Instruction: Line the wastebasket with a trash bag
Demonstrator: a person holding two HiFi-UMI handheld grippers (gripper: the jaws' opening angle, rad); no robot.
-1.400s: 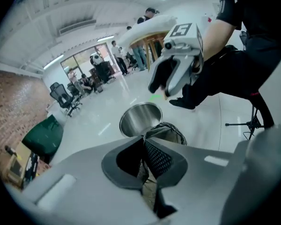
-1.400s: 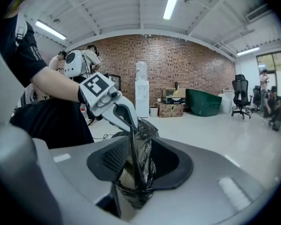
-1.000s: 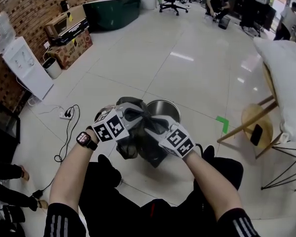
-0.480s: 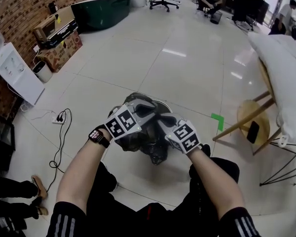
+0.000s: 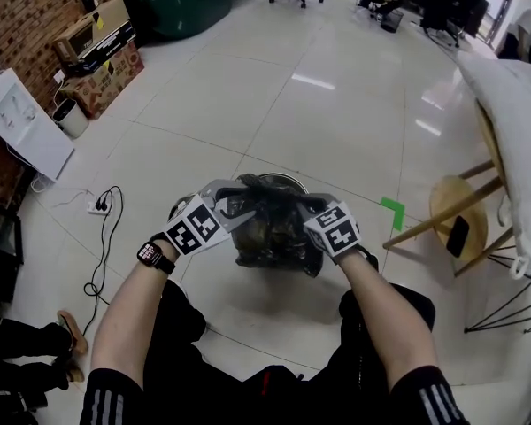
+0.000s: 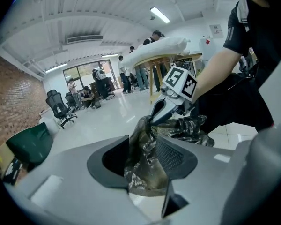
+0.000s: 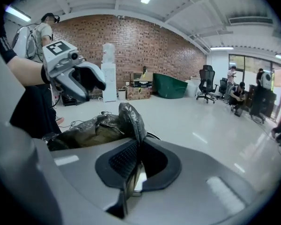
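Your right gripper (image 5: 308, 207) clamps the trash bag (image 5: 270, 230), bunched over the wastebasket (image 5: 281, 179) mouth. Your left gripper (image 5: 228, 204) has just been opening, film loose between its jaws. That unheld edge may drop inside.

ahead: glossy white tiled floor (image 5: 274, 104) wide and free | centre: dark crumpled plastic trash bag (image 5: 270, 228) bunched over round metal wastebasket (image 5: 281, 179), covers most of its mouth | right: round wooden stool (image 5: 451, 211) near, legs slanted | left: black cable (image 5: 106, 246) and white power strip (image 5: 96, 207) on floor, well apart
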